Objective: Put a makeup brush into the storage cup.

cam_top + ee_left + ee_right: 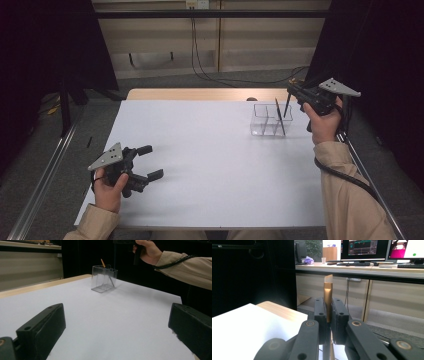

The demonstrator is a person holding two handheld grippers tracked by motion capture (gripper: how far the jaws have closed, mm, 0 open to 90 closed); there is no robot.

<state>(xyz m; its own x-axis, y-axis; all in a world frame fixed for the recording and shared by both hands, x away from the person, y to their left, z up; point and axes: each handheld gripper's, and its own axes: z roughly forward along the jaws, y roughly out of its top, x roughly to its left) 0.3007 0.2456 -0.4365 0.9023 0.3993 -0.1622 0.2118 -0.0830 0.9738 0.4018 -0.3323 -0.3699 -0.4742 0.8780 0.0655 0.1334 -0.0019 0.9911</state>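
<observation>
While the right gripper [295,95] is clamping a gold-ended pencil [328,298] over the clear organizer [265,122], we are noting another pencil [279,116] inside. We are finding the left gripper [150,162] gaping wide, empty, above the table [210,170].

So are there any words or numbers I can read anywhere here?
None can be read.
Monitors behind the desk: coloured windows and graphs, text too small and blurred.
Pencil in the right gripper: no writing visible.
Clear box, white table and left gripper: no labels.
</observation>
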